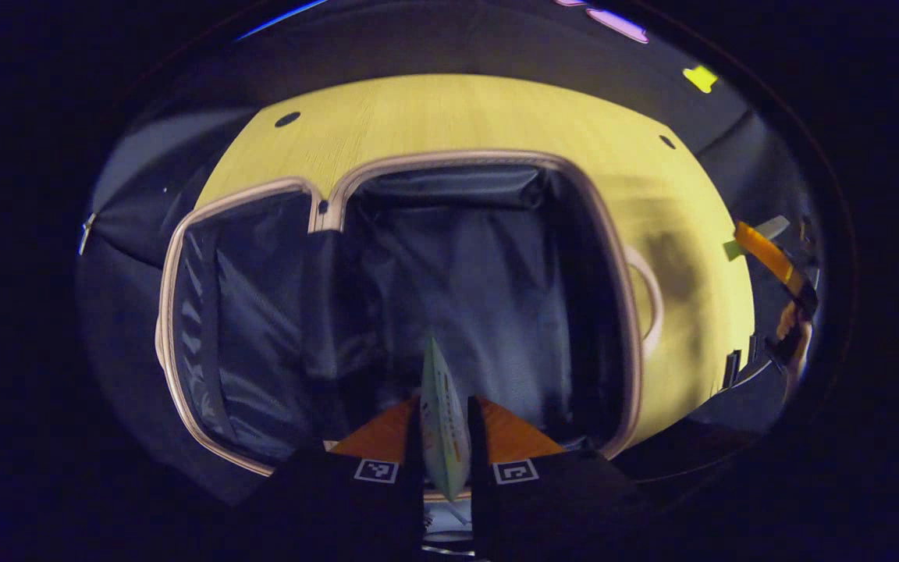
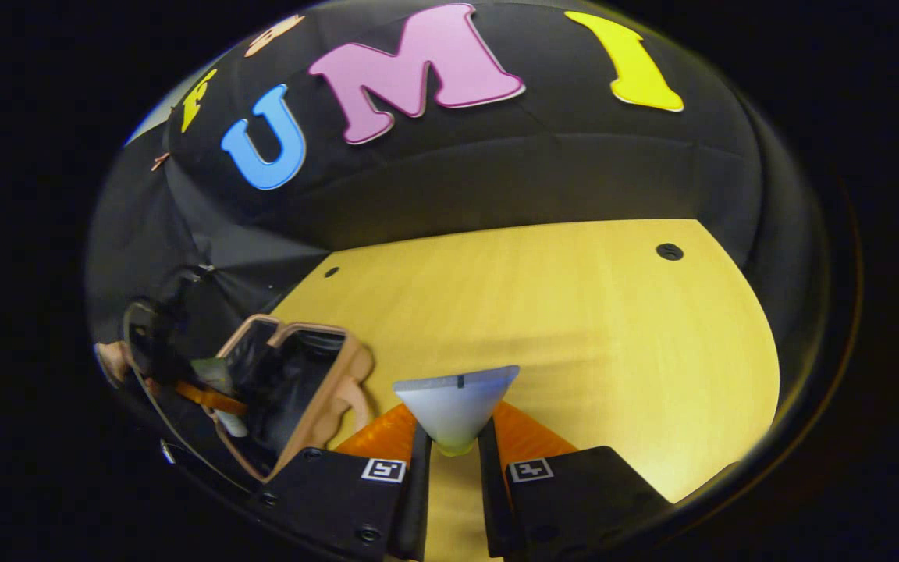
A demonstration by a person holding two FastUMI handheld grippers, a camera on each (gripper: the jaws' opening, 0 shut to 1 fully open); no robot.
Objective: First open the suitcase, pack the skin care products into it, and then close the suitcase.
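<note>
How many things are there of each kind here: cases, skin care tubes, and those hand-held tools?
Suitcase: 1, lying open
Skin care tubes: 2, left tube, right tube
Tools: 2, left tool, right tool
Total: 5

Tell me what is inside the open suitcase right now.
The suitcase lies open, showing dark lining with a strap in its left half; no product rests on the visible lining. The left gripper holds a tube above it, covering part of the near floor.

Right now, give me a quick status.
Left claw shut on pale tube over open suitcase. Right claw shut on white tube above table.
</note>
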